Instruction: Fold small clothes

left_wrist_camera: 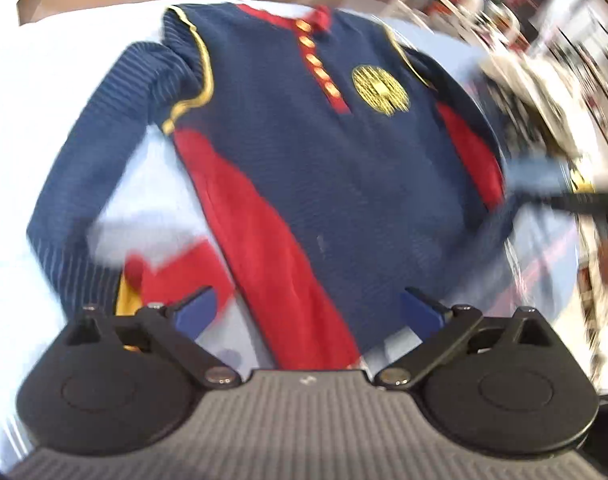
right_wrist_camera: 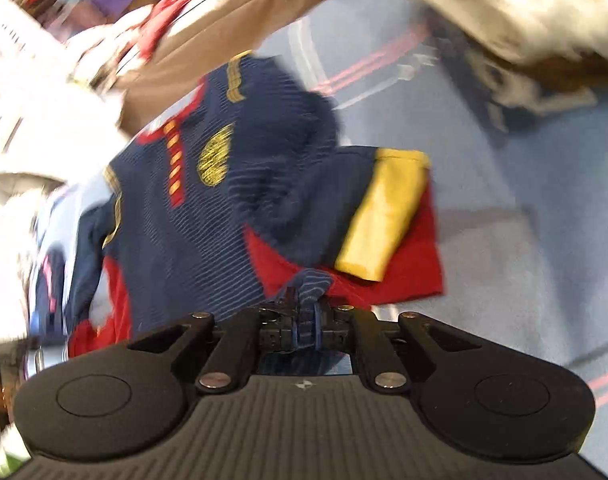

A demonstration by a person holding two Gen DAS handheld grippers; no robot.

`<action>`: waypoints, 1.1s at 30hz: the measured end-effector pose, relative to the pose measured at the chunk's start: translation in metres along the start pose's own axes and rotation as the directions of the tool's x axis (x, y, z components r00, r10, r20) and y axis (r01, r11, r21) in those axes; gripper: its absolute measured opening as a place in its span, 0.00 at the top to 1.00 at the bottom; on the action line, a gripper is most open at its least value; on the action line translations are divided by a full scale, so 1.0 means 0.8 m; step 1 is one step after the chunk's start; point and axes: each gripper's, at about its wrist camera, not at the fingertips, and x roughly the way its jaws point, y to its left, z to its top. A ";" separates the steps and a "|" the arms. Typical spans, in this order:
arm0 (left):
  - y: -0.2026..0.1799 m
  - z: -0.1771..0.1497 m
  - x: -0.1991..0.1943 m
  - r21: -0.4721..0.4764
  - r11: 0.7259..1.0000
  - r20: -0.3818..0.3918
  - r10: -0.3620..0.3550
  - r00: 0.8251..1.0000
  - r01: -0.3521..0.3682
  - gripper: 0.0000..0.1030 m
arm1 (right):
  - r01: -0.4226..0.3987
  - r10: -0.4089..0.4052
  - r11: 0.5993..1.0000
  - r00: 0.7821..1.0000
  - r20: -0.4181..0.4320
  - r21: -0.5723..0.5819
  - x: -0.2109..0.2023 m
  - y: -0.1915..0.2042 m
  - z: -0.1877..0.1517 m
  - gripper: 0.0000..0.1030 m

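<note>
Pinched between the right gripper's (right_wrist_camera: 306, 320) closed fingers is a bunched fold of navy ribbed fabric from the small navy-and-red shirt (left_wrist_camera: 316, 168), whose yellow-and-red cuff (right_wrist_camera: 384, 216) lies just ahead and to the right. Spread wide and holding nothing, the left gripper (left_wrist_camera: 310, 312) hovers over the shirt's hem on the light blue cloth (right_wrist_camera: 524, 184).
</note>
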 end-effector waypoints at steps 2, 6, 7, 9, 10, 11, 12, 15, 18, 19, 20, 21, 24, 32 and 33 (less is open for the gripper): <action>-0.006 -0.031 -0.002 0.021 0.999 0.014 0.029 0.999 -0.029 0.04 | -0.010 0.008 0.999 0.999 0.035 0.049 0.003 -0.003 -0.001 0.87; -0.015 -0.059 0.037 0.051 0.996 -0.013 0.071 0.997 -0.071 0.16 | -0.021 0.015 0.998 0.996 0.088 0.066 0.019 0.009 0.036 0.88; -0.020 -0.062 0.048 0.076 0.994 -0.019 0.081 0.997 -0.079 0.18 | -0.024 0.018 0.998 0.994 0.104 0.063 0.025 0.014 0.051 0.88; -0.032 -0.062 0.073 0.119 0.988 -0.043 0.104 0.994 -0.098 0.19 | -0.010 0.003 0.999 0.991 0.135 0.052 0.031 0.023 0.075 0.93; -0.039 -0.060 0.081 0.133 0.987 -0.065 0.103 0.993 -0.094 0.19 | 0.000 -0.006 0.999 0.989 0.149 0.041 0.034 0.029 0.087 0.93; -0.046 -0.059 0.083 0.139 0.987 -0.072 0.085 0.994 -0.074 0.19 | 0.004 -0.010 0.999 0.987 0.161 0.034 0.035 0.034 0.096 0.93; -0.052 -0.058 0.082 0.136 0.990 -0.078 0.049 0.996 -0.038 0.18 | 0.001 -0.006 1.000 0.987 0.162 0.030 0.036 0.038 0.104 0.93; -0.058 -0.063 0.069 0.090 0.996 -0.048 0.018 0.999 -0.014 0.19 | -0.015 0.018 1.000 0.988 0.153 -0.021 0.028 0.052 0.111 0.75; -0.051 -0.065 0.080 0.056 0.997 -0.033 0.056 0.998 -0.054 0.38 | -0.041 0.050 0.996 0.992 0.120 -0.073 0.007 0.055 0.086 0.13; -0.047 -0.063 0.086 0.051 0.996 -0.043 0.075 0.996 -0.073 0.43 | -0.038 0.044 0.997 0.994 0.099 -0.069 0.000 0.050 0.073 0.04; -0.045 -0.058 0.088 0.049 0.996 -0.043 0.074 0.996 -0.072 0.44 | -0.018 0.023 0.998 0.997 0.079 -0.062 -0.006 0.044 0.058 0.00; -0.044 -0.055 0.087 0.052 0.996 -0.046 0.075 0.996 -0.073 0.51 | 0.007 -0.004 0.998 0.999 0.052 -0.057 -0.010 0.037 0.042 0.00; -0.037 -0.045 0.080 0.010 1.000 -0.079 0.028 0.996 -0.027 0.75 | 0.072 -0.074 0.996 0.996 -0.045 -0.043 -0.016 0.006 -0.009 0.00; -0.031 0.065 0.073 -0.034 0.997 -0.062 -0.068 0.996 0.066 0.87 | -0.052 0.040 0.996 0.987 -0.158 -0.074 0.016 -0.021 -0.056 0.94; -0.029 0.091 0.070 -0.032 0.997 -0.036 -0.072 0.997 0.071 0.87 | -0.080 0.067 0.993 0.986 -0.153 -0.083 0.018 -0.011 -0.045 0.94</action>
